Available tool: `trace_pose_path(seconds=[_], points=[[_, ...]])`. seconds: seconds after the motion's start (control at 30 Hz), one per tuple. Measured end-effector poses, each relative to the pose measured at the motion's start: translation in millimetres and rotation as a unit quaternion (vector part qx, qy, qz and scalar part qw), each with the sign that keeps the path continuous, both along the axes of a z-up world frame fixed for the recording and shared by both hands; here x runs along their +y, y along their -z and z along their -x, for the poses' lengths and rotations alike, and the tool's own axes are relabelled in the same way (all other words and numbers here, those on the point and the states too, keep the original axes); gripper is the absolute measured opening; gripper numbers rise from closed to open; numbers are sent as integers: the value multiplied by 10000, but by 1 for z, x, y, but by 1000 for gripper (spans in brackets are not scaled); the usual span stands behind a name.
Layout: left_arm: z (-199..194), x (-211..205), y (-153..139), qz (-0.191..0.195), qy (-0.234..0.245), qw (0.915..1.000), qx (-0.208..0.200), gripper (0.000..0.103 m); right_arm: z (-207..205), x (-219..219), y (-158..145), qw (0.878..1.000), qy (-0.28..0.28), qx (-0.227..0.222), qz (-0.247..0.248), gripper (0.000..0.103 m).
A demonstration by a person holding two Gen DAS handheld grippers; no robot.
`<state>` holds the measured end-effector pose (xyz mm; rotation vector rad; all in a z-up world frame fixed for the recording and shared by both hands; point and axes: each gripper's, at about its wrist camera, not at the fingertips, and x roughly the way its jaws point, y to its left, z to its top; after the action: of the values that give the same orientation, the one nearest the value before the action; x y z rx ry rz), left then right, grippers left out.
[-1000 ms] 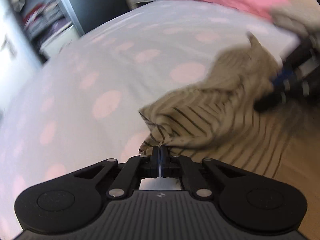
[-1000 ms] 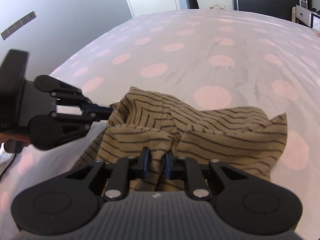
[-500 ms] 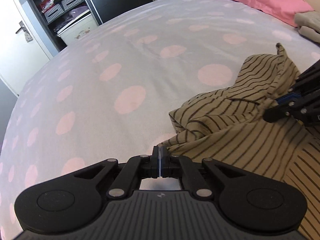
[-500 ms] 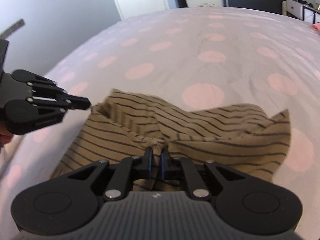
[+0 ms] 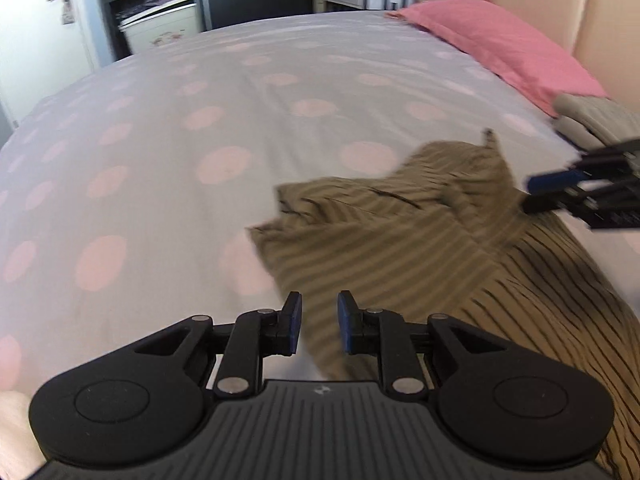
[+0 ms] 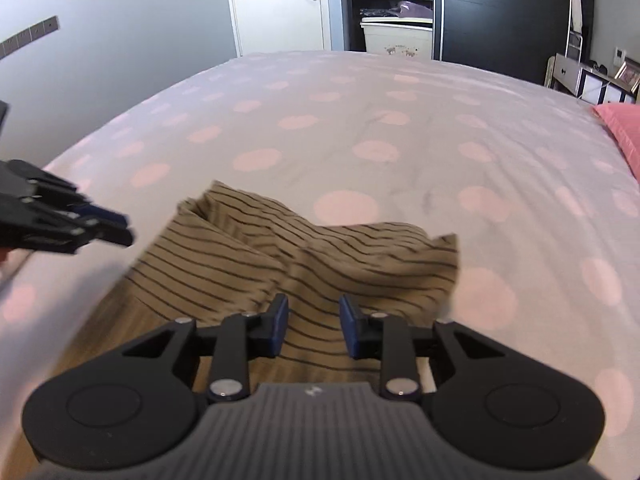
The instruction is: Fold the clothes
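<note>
A tan garment with thin dark stripes (image 5: 400,232) lies loosely bunched on the polka-dot bedsheet (image 5: 200,120). My left gripper (image 5: 319,316) hovers just above the garment's near edge. Its jaws are opening, and the cloth shows behind the gap, but the pads are not pressing on it. In the right wrist view the same garment (image 6: 320,256) spreads ahead of my right gripper (image 6: 313,316). Those jaws are also opening, with nothing pinched between the pads. Each gripper shows in the other's view: the right gripper (image 5: 560,192) at the garment's far side, the left gripper (image 6: 100,228) beside its left edge.
A pink pillow (image 5: 500,40) lies against the beige headboard (image 5: 560,0), with folded beige clothes (image 5: 592,120) next to it. Beyond the sheet (image 6: 360,120) stand a white storage box (image 6: 396,36), dark wardrobe doors (image 6: 500,12) and a white door (image 6: 276,4).
Both grippers were shut on the garment's edge and have now let go, with their jaws parted. Both have pulled back and risen a little. The garment has settled onto the bed.
</note>
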<state>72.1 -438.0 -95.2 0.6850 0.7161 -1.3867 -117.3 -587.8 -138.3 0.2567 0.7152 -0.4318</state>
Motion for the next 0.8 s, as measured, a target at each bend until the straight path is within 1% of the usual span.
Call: trace_pose_path(seconds=[0.03, 0.07, 0.17, 0.2, 0.23, 0.3, 0.37, 0.4, 0.43, 0.5, 0.57, 0.63, 0.67, 0.7, 0.73, 0.77, 0.8], points=[[8, 0, 0, 61, 108, 9999, 35, 17, 1, -5, 3, 10000, 48, 12, -66, 22], [14, -2, 0, 117, 179, 9997, 68, 17, 0, -8, 4, 9999, 88, -8, -124, 22], [31, -22, 3, 242, 273, 9993, 65, 17, -8, -14, 4, 9996, 214, -108, -179, 25], [37, -29, 4, 282, 304, 9991, 58, 18, -11, -16, 4, 9994, 261, -134, -188, 30], [41, -36, 5, 291, 333, 9990, 66, 18, -15, -17, 4, 9990, 299, -165, -286, 30], [48, -50, 8, 349, 422, 9985, 56, 18, -21, -16, 5, 9990, 285, -138, -331, 30], [54, -62, 11, 476, 566, 9972, -109, 18, -27, -15, 6, 9989, 270, -113, -377, 30], [57, -68, 12, 515, 677, 9961, -227, 24, -28, -15, 7, 9987, 259, -127, -416, 29], [59, -74, 14, 514, 820, 9948, -331, 34, -28, -17, 9, 9983, 287, -134, -487, 29], [64, -83, 20, 414, 1180, 9910, -487, 48, -28, -20, 11, 9978, 330, -139, -564, 30], [68, -89, 27, 276, 1522, 9862, -592, 48, -24, -20, 13, 9979, 319, -143, -550, 30], [69, -94, 37, 218, 1536, 9854, -695, 47, -20, -20, 15, 9977, 250, -158, -607, 30], [67, -95, 40, 210, 1461, 9872, -608, 46, -19, -20, 16, 9977, 228, -151, -614, 30], [64, -96, 42, 207, 1382, 9891, -453, 32, -17, -19, 17, 9979, 222, -139, -586, 30], [60, -97, 44, 204, 1304, 9908, -298, 11, -15, -19, 18, 9981, 227, -134, -559, 30], [57, -98, 47, 201, 1225, 9922, -142, 4, -13, -20, 19, 9981, 235, -136, -552, 30], [57, -96, 47, 256, 1212, 9922, -95, 1, -11, -22, 20, 9981, 254, -146, -547, 30]])
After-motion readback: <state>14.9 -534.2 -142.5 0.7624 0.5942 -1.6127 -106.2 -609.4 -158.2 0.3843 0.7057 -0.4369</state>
